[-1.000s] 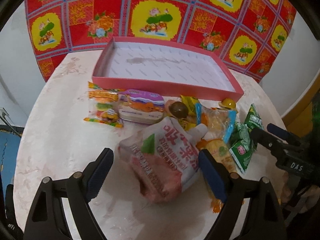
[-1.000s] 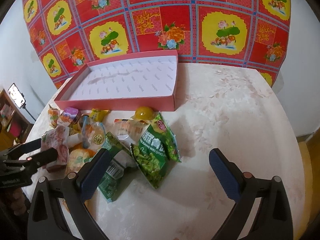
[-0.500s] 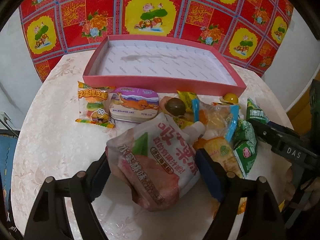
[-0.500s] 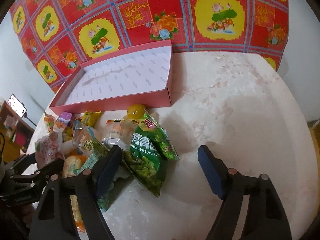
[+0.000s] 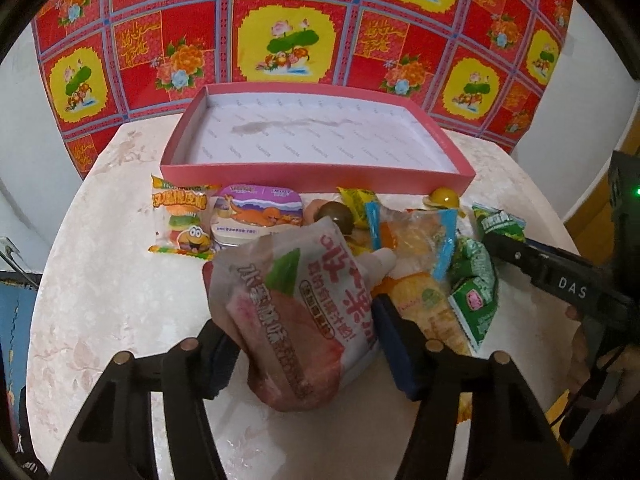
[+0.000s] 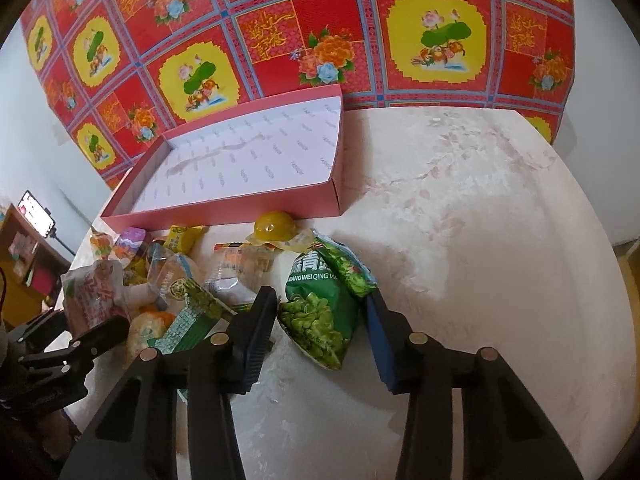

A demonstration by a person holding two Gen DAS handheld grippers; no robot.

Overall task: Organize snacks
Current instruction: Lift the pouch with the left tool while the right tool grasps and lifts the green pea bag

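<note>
Left wrist: left tongs [image 5: 306, 350] pinching pink pouch [image 5: 298, 312], right tongs [image 6: 320, 334] spread astride green packet [image 6: 320, 312]; pink tray [image 5: 312, 174] bare.

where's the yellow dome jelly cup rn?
The yellow jelly cup sits on the table against the pink box's front wall near its right corner, just behind the green pea packets.

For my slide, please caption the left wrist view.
Left claw grips a pink jelly drink pouch before the empty pink box.
</note>
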